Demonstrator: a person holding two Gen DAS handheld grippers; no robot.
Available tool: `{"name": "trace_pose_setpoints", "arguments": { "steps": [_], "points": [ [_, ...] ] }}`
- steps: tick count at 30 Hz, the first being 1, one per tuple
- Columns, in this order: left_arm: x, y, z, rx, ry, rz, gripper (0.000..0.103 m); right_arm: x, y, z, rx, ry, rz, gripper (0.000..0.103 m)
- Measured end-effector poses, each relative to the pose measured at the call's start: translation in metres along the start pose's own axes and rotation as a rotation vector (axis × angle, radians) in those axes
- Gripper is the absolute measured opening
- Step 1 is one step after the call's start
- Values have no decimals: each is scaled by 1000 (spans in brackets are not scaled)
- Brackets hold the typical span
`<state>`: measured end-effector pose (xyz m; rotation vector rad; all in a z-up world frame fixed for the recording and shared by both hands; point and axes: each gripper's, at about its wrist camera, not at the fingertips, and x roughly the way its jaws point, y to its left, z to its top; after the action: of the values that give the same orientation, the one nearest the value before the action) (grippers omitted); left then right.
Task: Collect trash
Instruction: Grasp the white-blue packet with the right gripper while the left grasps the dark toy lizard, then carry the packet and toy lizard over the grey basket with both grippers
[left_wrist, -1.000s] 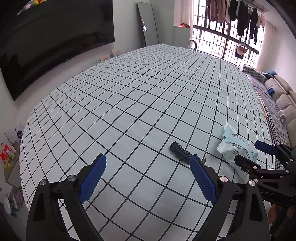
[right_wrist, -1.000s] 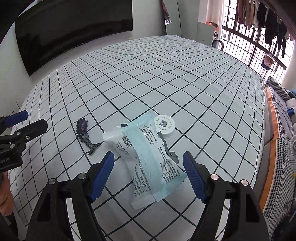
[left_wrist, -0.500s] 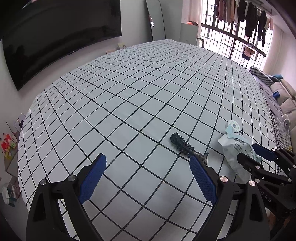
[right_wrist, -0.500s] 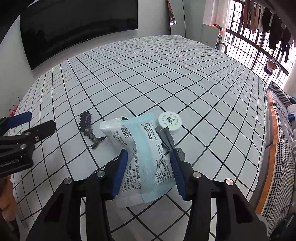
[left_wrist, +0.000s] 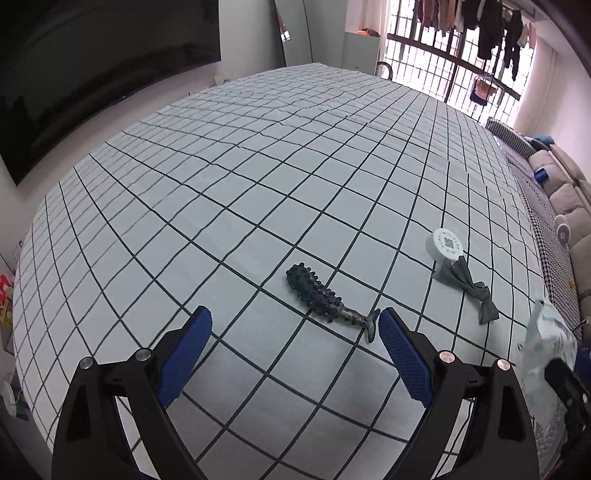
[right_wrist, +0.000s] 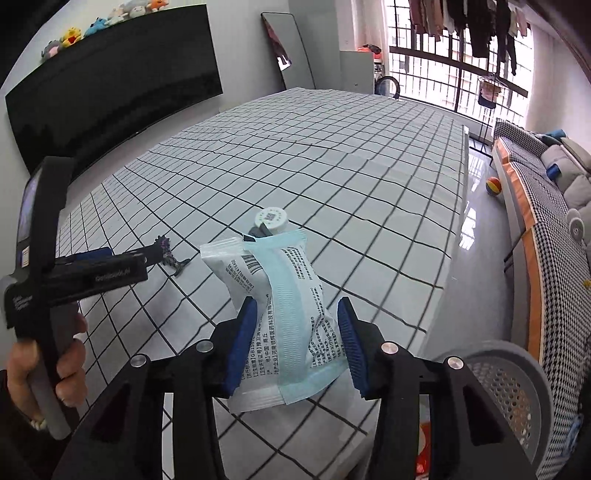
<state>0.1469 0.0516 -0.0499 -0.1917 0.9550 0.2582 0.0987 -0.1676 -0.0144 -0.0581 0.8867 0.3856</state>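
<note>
The right gripper (right_wrist: 297, 336) pinches a white-and-teal printed plastic packet (right_wrist: 284, 295), lifted above the grid-patterned tablecloth (right_wrist: 295, 155) near its edge. The left gripper (left_wrist: 293, 332) hovers spread wide — a dark knobbly fish-shaped toy (left_wrist: 321, 297) lies just ahead of its right finger.

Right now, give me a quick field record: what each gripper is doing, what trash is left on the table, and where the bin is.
right gripper: shut on white and pale blue printed plastic packet, lifted off the table
left gripper: open, holding nothing
nearest to left gripper: dark knobbly fish-shaped piece, just ahead of the fingers
also on checked tablecloth: round white cap with QR sticker, grey twisted wrapper touching it
bin: grey perforated basket, lower right of right view
</note>
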Motion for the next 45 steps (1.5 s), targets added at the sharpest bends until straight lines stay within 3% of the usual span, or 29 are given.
{"name": "trace_pose_setpoints", "arguments": {
  "steps": [6,12,17,20,22,33,45],
  "points": [
    [23,-2,10,-46,34,50,90,-10,-16,-22,52,9,0,44],
    [37,-13,12,-8,56,91,87,-13,-18,-29,66,6,9,44],
    [35,-7,10,-13,50,67,63,-13,-21,-30,71,5,18,44],
    [30,-9,7,4,40,52,40,-8,-22,-29,75,13,29,44],
    [27,-10,5,19,37,39,19,-7,-21,-29,75,14,33,44],
    [-28,-23,-15,83,-50,-10,19,-13,-21,-31,87,1,48,44],
    [-92,-90,-42,202,-131,-182,19,-56,-51,-54,156,-58,-21,44]
  ]
}}
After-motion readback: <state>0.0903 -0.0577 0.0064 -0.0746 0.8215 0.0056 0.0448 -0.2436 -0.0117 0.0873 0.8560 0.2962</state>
